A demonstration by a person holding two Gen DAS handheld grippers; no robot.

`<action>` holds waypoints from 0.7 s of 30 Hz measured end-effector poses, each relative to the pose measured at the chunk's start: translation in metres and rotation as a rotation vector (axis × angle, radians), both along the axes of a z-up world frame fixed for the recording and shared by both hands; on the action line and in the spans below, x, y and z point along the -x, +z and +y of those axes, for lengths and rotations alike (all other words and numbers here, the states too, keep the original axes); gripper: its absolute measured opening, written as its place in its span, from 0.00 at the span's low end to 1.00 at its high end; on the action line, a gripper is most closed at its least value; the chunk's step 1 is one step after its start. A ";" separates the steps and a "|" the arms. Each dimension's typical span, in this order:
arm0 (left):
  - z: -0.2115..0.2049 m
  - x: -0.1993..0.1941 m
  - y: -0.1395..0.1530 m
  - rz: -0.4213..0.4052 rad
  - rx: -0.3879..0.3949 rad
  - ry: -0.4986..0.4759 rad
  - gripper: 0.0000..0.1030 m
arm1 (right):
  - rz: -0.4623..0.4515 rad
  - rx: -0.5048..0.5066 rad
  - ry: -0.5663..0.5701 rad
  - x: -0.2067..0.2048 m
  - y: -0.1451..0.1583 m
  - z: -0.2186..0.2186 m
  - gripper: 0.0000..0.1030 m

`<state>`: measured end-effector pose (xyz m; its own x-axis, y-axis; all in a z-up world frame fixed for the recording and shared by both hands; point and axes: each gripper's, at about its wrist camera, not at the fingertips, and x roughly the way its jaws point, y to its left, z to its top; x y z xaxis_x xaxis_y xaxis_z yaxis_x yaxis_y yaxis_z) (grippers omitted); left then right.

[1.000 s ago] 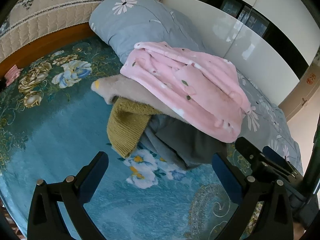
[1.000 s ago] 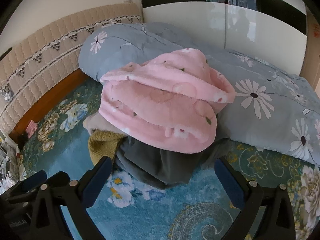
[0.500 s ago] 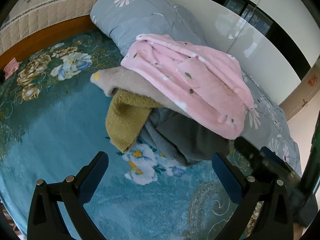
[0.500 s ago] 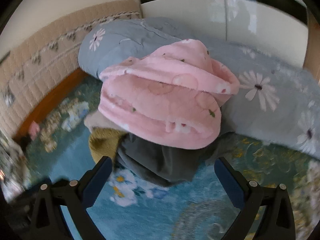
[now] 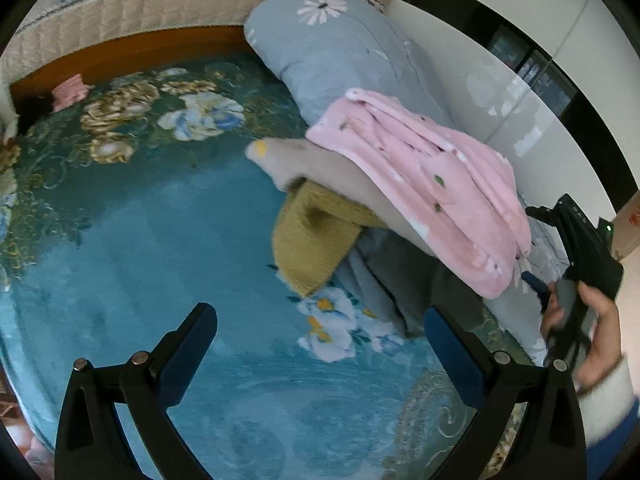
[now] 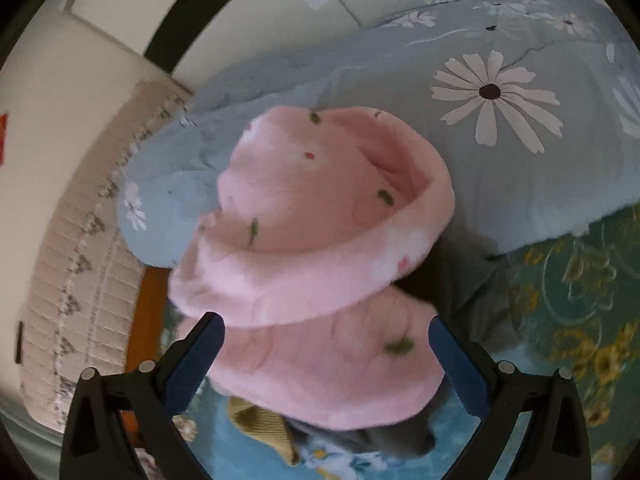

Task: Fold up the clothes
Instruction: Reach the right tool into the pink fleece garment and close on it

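The left gripper (image 5: 320, 344) hangs over the bed's teal floral cover (image 5: 120, 248), fingers spread wide and empty. The right gripper (image 6: 326, 350), held in a hand (image 5: 592, 328), tilts down over the pink fleece garment (image 6: 320, 216), jaws apart, straddling but not clamping it. The fleece tops a clothes pile against the grey daisy quilt (image 6: 520, 140) by the headboard edge. No writing is legible.

The bed (image 5: 120, 248), spread with a teal floral cover, carries a heap of clothes (image 5: 360, 216) beside a rolled grey daisy-print quilt (image 5: 332, 44) along its far edge.
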<state>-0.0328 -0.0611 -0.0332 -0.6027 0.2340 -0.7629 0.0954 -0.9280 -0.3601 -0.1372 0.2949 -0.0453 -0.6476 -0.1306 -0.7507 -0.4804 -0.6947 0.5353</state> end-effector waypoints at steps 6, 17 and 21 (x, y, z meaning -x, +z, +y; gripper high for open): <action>-0.019 -0.017 0.002 0.022 -0.030 0.048 1.00 | -0.088 0.118 -0.010 0.026 -0.019 0.005 0.67; -0.043 -0.044 -0.001 0.018 -0.071 0.092 1.00 | 0.187 0.127 0.140 0.013 0.085 -0.016 0.09; -0.051 -0.054 0.003 0.034 -0.098 0.110 1.00 | 0.348 0.103 0.271 -0.015 0.148 -0.045 0.04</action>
<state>0.0212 -0.1120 -0.0299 -0.6535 0.2380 -0.7186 0.1806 -0.8728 -0.4534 -0.1227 0.2501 0.1022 -0.7912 -0.3924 -0.4690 -0.0682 -0.7055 0.7054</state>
